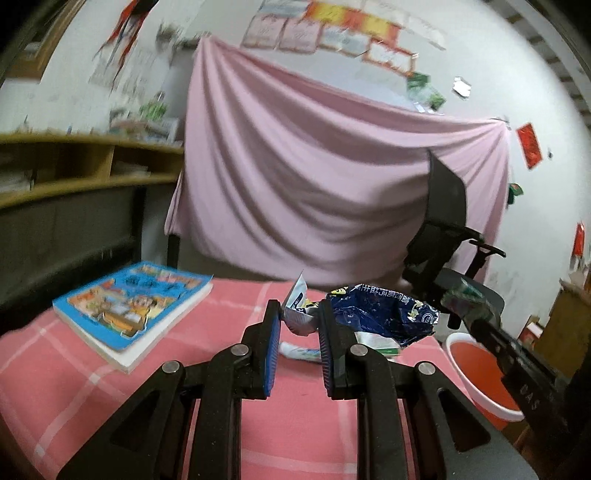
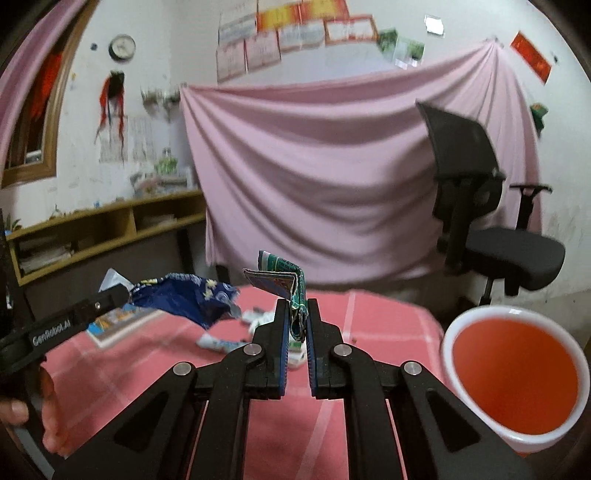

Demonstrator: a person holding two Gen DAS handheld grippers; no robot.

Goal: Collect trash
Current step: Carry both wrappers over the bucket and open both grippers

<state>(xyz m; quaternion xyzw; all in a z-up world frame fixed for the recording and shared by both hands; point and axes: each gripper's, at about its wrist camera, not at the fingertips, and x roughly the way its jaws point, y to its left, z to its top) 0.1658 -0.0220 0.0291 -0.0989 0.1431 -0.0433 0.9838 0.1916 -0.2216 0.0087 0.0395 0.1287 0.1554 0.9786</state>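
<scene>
Two wrappers held — blue wrapper (image 1: 384, 314), green wrapper (image 2: 295, 295) — one per hand-held gripper.

The left gripper (image 2: 122, 295) carries white lettering "GenRobot.AI" along its arm, read in the right wrist view. The blue wrapper (image 1: 384, 314), the book (image 1: 133, 306) cover and the wall posters (image 2: 295, 33) bear printing too blurred to read.

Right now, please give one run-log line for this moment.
left tool: shut on blue wrapper | right tool: shut on green wrapper | red bin: open, right of table
</scene>
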